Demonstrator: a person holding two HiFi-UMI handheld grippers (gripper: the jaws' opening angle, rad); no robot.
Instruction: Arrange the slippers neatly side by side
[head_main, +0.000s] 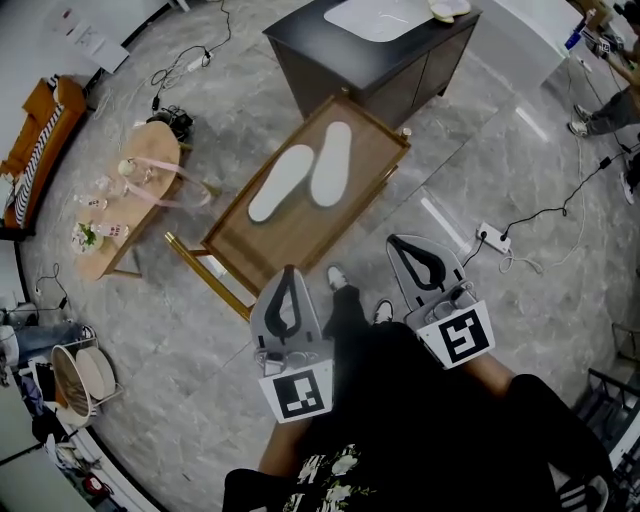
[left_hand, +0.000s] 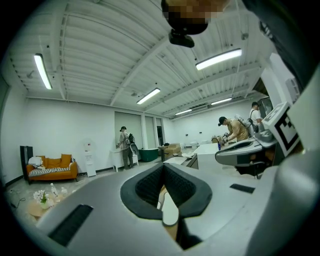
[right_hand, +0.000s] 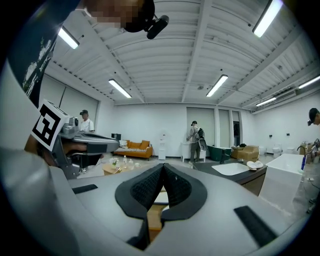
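Head view: left gripper (head_main: 287, 272) and right gripper (head_main: 405, 240) were pressed together, empty.
Spreading one, then drawing the right slipper (head_main: 331, 163) parallel to the left slipper (head_main: 281, 183), looked wisest.

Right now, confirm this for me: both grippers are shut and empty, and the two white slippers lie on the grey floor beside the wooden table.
Not quite. The two white slippers lie on top of the wooden table, not beside it, as the head view shows. The rest holds: the left gripper and the right gripper are both shut and empty.
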